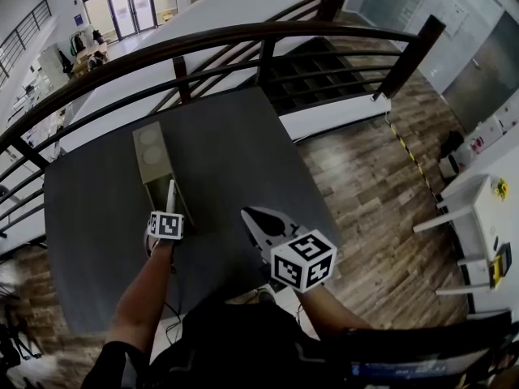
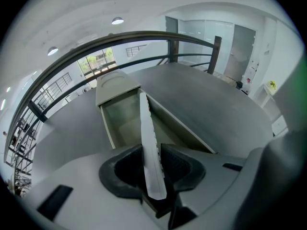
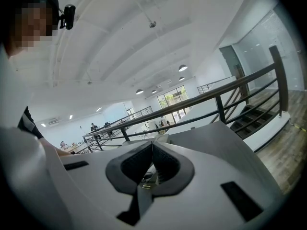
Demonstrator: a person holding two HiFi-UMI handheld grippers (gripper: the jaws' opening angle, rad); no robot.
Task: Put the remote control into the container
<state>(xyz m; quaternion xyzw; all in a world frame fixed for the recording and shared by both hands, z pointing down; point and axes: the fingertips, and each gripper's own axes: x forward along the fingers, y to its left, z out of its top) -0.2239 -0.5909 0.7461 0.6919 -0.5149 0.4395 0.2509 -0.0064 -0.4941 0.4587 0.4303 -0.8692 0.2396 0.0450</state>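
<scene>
A slim white remote control (image 2: 149, 143) stands on edge between the pads of my left gripper (image 2: 152, 152), which is shut on it. Its far end points into the open olive container (image 2: 120, 121) just ahead. In the head view the remote control (image 1: 170, 196) rises from the left gripper (image 1: 169, 211) at the near end of the container (image 1: 151, 165), which lies on the dark grey table (image 1: 235, 148). My right gripper (image 1: 250, 215) hovers to the right over the table, shut with nothing in it. In its own view the right gripper (image 3: 152, 145) has its jaw tips touching.
A dark curved railing (image 1: 243, 35) runs round the far side of the table. Wooden floor (image 1: 373, 193) lies to the right, below the table's right edge. The container's far half is covered by a lid (image 1: 149, 142).
</scene>
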